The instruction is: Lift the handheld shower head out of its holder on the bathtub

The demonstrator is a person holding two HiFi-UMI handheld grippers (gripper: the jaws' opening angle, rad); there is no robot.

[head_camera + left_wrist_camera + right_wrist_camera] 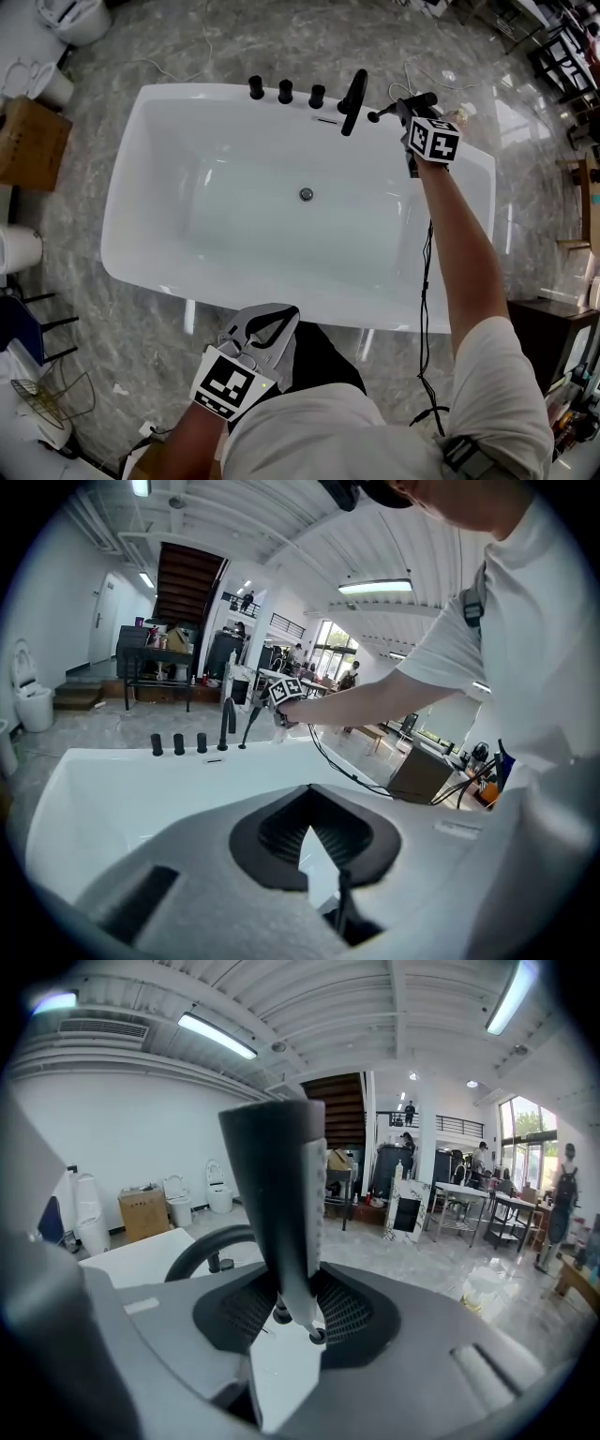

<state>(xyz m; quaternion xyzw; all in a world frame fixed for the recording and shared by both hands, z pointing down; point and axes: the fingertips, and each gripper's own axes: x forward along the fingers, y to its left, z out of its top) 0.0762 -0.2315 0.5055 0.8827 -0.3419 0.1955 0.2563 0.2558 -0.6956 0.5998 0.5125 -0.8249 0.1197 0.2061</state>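
Note:
The black handheld shower head (pixel 384 113) is held above the far right corner of the white bathtub (pixel 159 272), beside the black spout (pixel 353 101). My right gripper (pixel 407 109) is shut on its handle. In the right gripper view the dark handle (pixel 277 1185) rises straight up between the pads (pixel 347 1312) of that gripper (pixel 295 1314). Its holder is not discernible. My left gripper (pixel 251 326) hovers over the tub's near rim with its jaws together and nothing in them; in its own view this gripper (pixel 309 803) faces the far rim and my right arm.
Three black knobs (pixel 285 91) stand on the far rim left of the spout. A drain (pixel 306 194) sits in the tub floor. A black cable (pixel 425 281) hangs from the right arm. A cardboard box (pixel 33 141) and toilets stand left, a dark cabinet (pixel 553 328) right.

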